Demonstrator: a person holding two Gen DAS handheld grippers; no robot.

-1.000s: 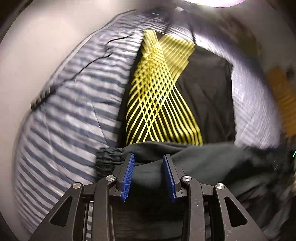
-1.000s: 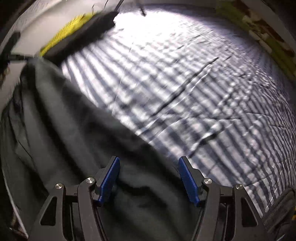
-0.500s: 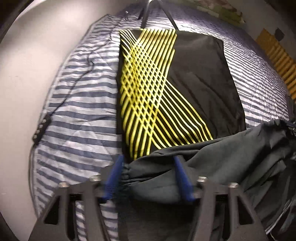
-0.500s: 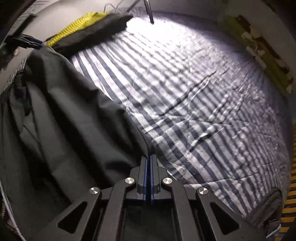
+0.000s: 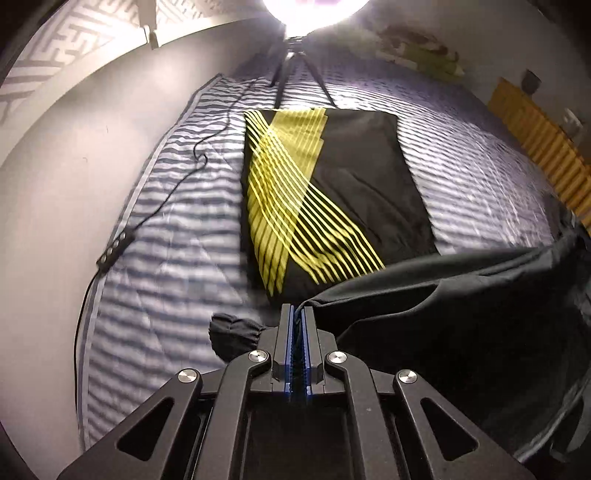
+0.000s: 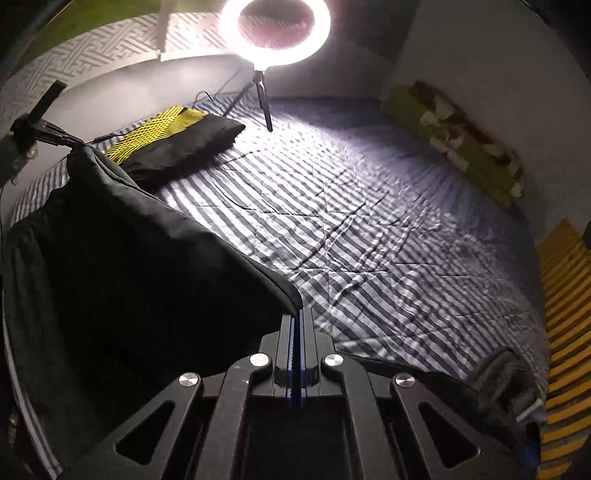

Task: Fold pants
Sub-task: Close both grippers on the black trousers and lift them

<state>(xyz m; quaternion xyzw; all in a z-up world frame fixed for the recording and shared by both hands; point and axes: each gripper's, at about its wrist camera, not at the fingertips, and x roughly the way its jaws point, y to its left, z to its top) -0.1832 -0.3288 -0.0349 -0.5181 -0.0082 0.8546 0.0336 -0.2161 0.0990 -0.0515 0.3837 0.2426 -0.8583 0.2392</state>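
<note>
Two wrist fisheyes angled down, close over the striped bed (image 6: 369, 229), seemingly sharing the ring light (image 6: 275, 31).

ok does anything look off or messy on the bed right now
Nothing damaged or spilled. A thin black cable trails loose across the striped bedsheet, beside the folded black garment with yellow lines.

Dark pants (image 5: 461, 295), edge lifted and stretched taut above striped bedding, probably black

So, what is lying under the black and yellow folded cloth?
The striped bedsheet shows all around the black and yellow cloth and appears to continue beneath it. Anything else directly underneath is covered.
</note>
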